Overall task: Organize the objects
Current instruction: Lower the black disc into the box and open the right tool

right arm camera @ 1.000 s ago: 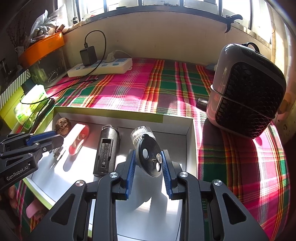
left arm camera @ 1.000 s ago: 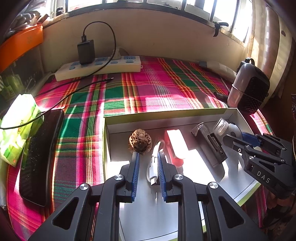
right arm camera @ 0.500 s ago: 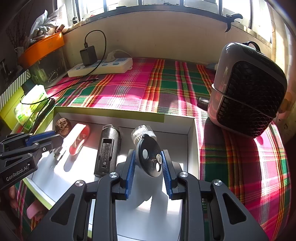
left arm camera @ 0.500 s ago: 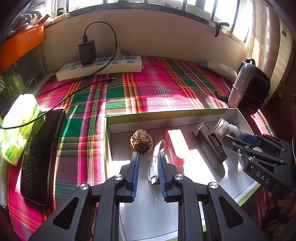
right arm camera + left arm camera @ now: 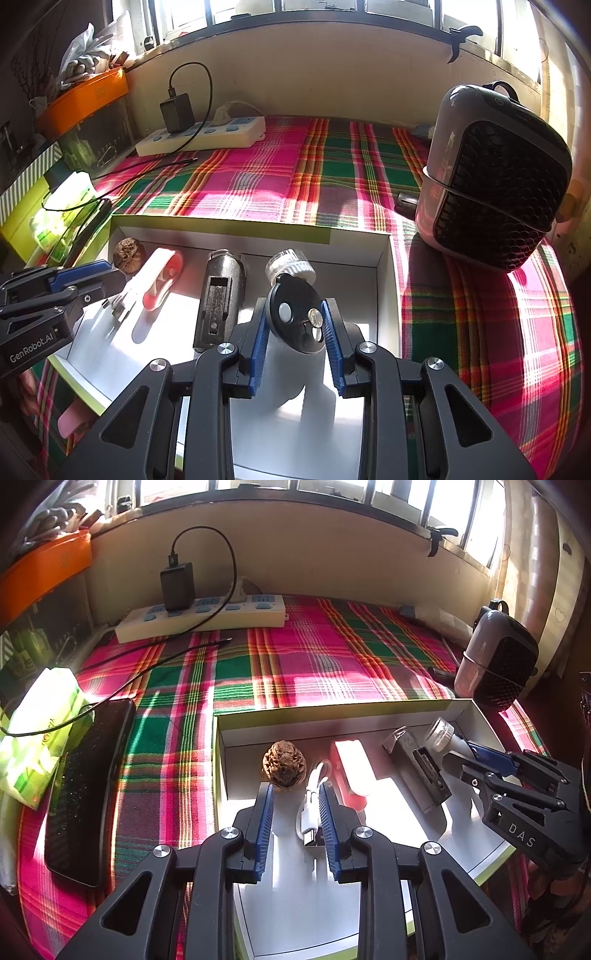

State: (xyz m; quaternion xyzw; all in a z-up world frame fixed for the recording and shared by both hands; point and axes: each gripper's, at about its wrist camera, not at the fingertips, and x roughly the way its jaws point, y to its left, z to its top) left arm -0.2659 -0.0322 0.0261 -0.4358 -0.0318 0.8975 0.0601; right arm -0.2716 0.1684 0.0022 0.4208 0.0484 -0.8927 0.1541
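While my left gripper (image 5: 295,794) has just been opening, the glossy white USB cable (image 5: 309,808) lies loose between its ribbed blue pads; my right gripper (image 5: 293,317) pinches a round black fob (image 5: 295,314) inside the white box (image 5: 369,716).

Left tongs (image 5: 295,794) just spread wider, pads now off the white cable (image 5: 309,814) between them.

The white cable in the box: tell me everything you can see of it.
The white cable is a short, glossy plastic lead, bent into a small loop at its far end, with a metal plug pointing toward the camera. It lies on the floor of the white box, between the walnut and a red-and-white item. The left gripper has just opened around it; its right pad is close beside it.
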